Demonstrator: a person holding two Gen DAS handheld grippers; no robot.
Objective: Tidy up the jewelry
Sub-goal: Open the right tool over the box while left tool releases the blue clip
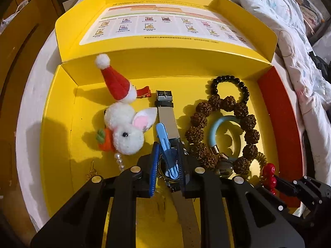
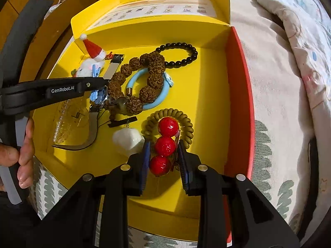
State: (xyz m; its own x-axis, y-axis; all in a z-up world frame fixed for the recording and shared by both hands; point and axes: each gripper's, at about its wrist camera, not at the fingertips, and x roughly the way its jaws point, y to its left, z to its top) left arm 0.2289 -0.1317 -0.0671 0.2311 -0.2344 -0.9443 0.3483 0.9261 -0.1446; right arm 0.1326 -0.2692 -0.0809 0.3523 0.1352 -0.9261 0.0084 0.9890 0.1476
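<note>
With the left hand-held gripper clamped on a blue hair clip over the watch and the right hand-held gripper pinching the red bead clip, both inside the yellow box, a release risks tangling either in the bracelets just beside them.

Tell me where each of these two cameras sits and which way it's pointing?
Left wrist: rides on the left gripper, looking steeply down into the yellow box; its own jaws show, closed on a blue hair clip.
Right wrist: rides on the right gripper, also looking down; its jaws hold a red ball clip, and a hand shows at left.
Shared: box, brown bead bracelet, each other's gripper.
</note>
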